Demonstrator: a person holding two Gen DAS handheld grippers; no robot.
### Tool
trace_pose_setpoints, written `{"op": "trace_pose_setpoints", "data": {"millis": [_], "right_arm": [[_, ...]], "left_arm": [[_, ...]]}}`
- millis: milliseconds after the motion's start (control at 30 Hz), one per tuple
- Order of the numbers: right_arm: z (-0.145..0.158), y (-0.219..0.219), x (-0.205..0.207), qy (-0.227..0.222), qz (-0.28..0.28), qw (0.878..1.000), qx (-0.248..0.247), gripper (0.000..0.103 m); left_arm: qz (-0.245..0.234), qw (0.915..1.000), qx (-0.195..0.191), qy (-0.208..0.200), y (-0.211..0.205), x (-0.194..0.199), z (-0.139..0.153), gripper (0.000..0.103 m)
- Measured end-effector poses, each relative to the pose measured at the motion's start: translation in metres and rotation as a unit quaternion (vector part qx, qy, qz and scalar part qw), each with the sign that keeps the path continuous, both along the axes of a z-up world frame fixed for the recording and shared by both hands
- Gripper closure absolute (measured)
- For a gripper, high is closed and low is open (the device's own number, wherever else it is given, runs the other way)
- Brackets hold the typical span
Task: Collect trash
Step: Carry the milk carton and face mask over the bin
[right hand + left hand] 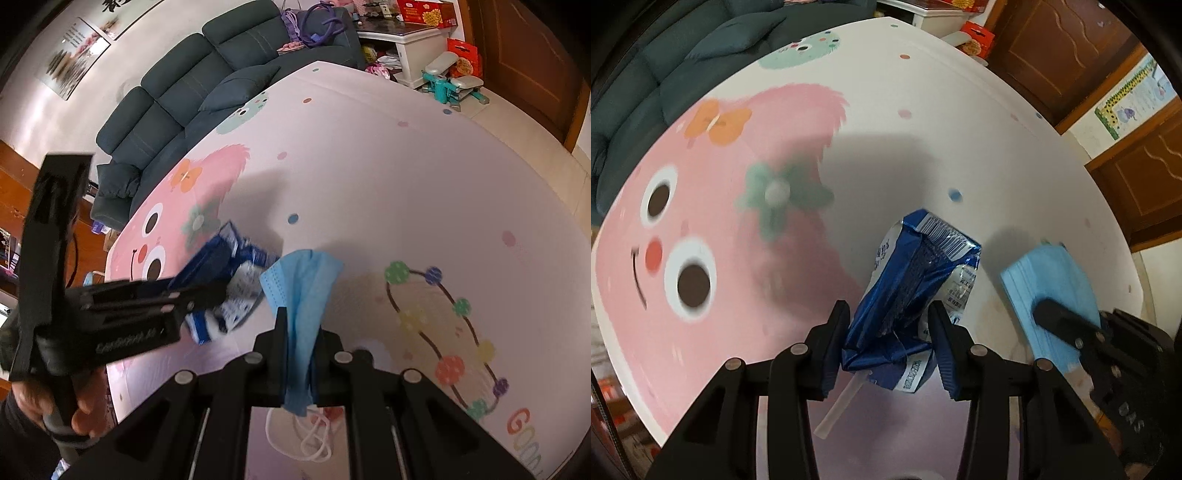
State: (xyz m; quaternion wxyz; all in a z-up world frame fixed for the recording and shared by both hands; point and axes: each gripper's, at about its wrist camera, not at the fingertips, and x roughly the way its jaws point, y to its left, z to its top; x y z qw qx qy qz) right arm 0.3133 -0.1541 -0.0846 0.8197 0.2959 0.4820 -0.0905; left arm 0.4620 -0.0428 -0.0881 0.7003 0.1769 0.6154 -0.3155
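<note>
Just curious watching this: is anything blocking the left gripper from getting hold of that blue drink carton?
Nothing visible does. The blue drink carton already sits between the left gripper fingers, with only bare table around it.

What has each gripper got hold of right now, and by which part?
The right gripper pinches the blue face mask across its bunched middle, ear loops dangling below. The left gripper squeezes the crumpled blue drink carton at its straw end.

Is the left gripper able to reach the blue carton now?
Probably yes. The carton already sits between the left gripper's fingers, nothing blocks it, and the mask lies off to one side.
</note>
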Motion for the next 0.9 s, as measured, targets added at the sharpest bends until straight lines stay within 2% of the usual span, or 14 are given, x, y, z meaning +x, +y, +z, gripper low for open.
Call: {"op": "trace_pose_setpoints", "data": {"millis": [233,433,767,900], "right_arm": [[0.006,0.000,-0.045,0.001,0.026,1.000,0.013,0.095],[0.011,0.005,-0.096,0.001,0.074,0.997,0.025,0.095],[0.023,-0.004,-0.212,-0.006,0.160,0.987,0.024,0.095],[0.021,-0.015,-0.261,0.004,0.176,0.984,0.033,0.095]], "left_arm": [[0.038,0.9993,0.006,0.003,0.028,-0.072,0.016,0.061],[0.093,0.9954,0.016,0.016,0.044,-0.152,0.018,0.062],[0.173,0.9846,-0.004,0.026,0.033,-0.279,0.035,0.062],[0.186,0.9822,-0.005,0.029,0.019,-0.328,0.039,0.062]]}}
